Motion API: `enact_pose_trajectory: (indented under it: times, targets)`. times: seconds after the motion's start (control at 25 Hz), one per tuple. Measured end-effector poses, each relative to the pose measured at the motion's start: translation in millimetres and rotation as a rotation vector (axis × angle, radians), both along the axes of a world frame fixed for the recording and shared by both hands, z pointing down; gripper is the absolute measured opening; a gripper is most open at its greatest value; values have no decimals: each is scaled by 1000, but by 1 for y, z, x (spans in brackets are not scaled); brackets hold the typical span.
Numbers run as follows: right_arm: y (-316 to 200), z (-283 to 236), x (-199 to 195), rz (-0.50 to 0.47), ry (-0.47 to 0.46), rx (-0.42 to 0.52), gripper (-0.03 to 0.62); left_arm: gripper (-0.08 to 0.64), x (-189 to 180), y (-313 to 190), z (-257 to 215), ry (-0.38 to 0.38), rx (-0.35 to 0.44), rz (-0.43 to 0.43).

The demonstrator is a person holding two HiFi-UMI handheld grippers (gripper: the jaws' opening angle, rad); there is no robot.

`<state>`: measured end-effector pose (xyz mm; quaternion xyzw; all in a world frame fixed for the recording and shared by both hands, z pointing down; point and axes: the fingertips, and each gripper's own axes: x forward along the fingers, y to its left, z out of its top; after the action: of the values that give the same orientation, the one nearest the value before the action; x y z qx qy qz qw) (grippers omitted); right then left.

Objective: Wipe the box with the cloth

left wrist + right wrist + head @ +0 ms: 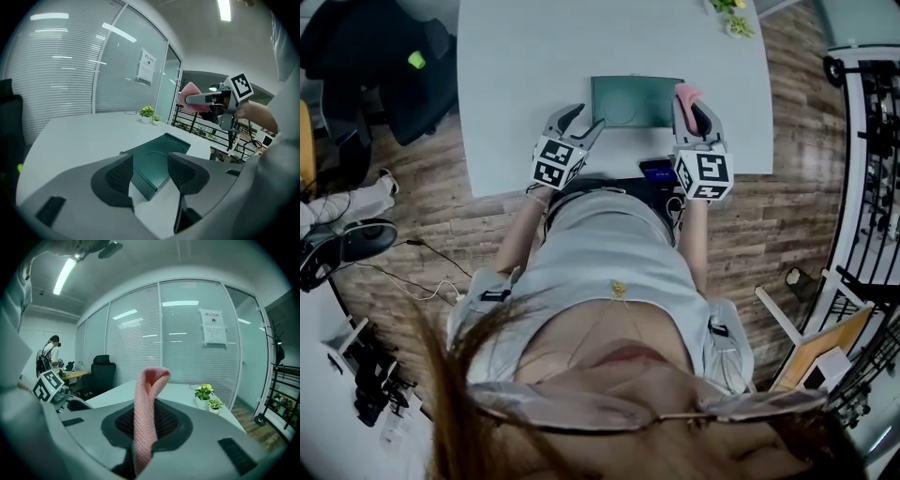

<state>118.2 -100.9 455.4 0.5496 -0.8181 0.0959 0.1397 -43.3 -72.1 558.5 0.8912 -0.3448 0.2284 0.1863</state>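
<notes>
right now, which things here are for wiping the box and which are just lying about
For the job: box, cloth shut in the right gripper, open left gripper near the box.
Lying about: potted plants, black chair, a dark phone-like thing at the table edge.

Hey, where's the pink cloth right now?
The pink cloth is pinched in the right claw, its folded end sticking up past the tips. In the head view it is at the right end of the green box on the table.
</notes>
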Motion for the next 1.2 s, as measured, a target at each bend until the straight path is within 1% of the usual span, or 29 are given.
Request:
enact_pose_trajectory:
  times: [0.12,0.28,0.4,0.52,0.6,0.76,0.92,1.04,1.2]
  targets:
    - [-5,9,8,11,6,-19,44,258,2,3,20,-43,-27,20]
    - [-13,26,19,24,24,-55,44,286,5,12,48,-129,-65,73]
    - [-18,41,27,25,74,-92,44,296,7,18,67,-183,-85,111]
    - [-25,56,35,17,137,-128,44,302,11,19,78,-238,-78,141]
    - [-29,65,39,11,157,-147,44,304,14,20,84,-270,-68,159]
    - [-39,81,44,17,144,-188,44,305,20,19,92,-306,-53,170]
    - [-47,104,47,26,142,-263,44,307,20,14,98,-331,-42,157]
    - [-50,121,48,27,165,-328,44,306,21,13,100,-335,-48,152]
    - [-55,138,44,5,204,-389,48,305,20,14,100,-333,-54,151]
